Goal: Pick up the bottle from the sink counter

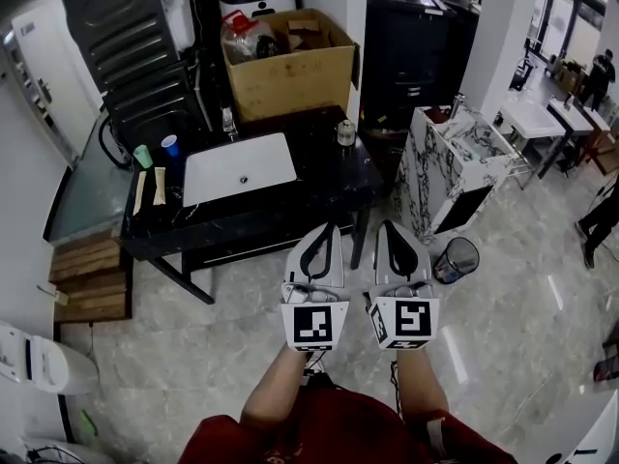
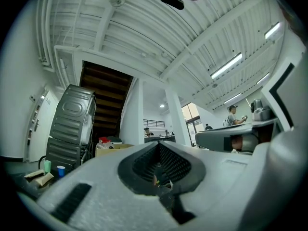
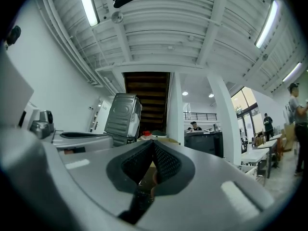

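Standing a step back from black sink counter (image 1: pixel 319 187), looking steeply down.

Spotting bottle (image 1: pixel 345 132) upright on the counter's far right corner, right of white basin (image 1: pixel 240 169) and just in front of cardboard box (image 1: pixel 290 66). Untouched, well apart from both tools.

Holding left gripper (image 1: pixel 327 232) and right gripper (image 1: pixel 389 228) side by side, near each other, both aimed toward the counter, tips in front of its front edge and over floor tile (image 1: pixel 242 356). Bare forearms behind them, red shirt at bottom of frame.

Keeping left gripper (image 2: pixel 159 144) closed: pads together at the tips, nothing gripped. Same for right gripper (image 3: pixel 153 143): jaws fully together, nothing held. Both gripper views tilted up at ceiling beams and strip lights; cannot pick out the bottle in either.

Also on the counter:
- faucet (image 1: pixel 229 122) behind the basin
- green cup (image 1: pixel 143 156) and blue cup (image 1: pixel 170 145) at far left, close together
- two pale flat pieces just in front of the cups, too small to identify

Around it:
- dark ribbed appliance (image 1: pixel 126 37) behind the left end
- marble-pattern cabinet (image 1: pixel 455 172) off to the right
- dark round bin (image 1: pixel 456 258) on the floor beside the right gripper
- stacked wooden planks (image 1: pixel 89 276) on the floor at left
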Available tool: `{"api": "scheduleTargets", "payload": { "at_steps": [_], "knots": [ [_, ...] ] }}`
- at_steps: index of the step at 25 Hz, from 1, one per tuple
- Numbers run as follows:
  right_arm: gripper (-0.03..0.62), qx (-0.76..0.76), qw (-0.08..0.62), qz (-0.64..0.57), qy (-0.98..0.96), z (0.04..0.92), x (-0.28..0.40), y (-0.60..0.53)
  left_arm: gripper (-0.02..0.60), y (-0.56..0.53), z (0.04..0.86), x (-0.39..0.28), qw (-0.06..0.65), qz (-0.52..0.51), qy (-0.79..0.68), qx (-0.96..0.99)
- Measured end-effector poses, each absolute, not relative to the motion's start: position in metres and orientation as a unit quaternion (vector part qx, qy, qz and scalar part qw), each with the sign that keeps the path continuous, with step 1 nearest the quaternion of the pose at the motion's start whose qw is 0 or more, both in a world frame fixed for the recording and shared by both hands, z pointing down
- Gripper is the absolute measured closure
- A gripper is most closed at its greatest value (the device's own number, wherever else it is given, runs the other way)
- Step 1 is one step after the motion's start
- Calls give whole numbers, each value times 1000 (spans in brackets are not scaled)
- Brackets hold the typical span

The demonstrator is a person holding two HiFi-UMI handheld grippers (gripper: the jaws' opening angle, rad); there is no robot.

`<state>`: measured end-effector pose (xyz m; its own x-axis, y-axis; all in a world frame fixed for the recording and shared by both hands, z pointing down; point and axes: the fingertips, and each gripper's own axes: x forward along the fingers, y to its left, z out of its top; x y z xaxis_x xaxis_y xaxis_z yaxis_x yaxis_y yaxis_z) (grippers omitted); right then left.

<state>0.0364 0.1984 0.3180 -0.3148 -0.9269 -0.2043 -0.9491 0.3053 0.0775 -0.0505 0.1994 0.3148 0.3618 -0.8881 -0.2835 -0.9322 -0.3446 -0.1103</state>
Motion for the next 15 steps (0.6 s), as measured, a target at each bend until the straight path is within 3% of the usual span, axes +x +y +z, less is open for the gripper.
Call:
{"api": "scheduleTargets", "payload": {
  "at_steps": [15],
  "knots": [
    [592,-594,37,86,799,325,-17,114,578,117,314,-101,128,94,547,-822]
  ]
}}
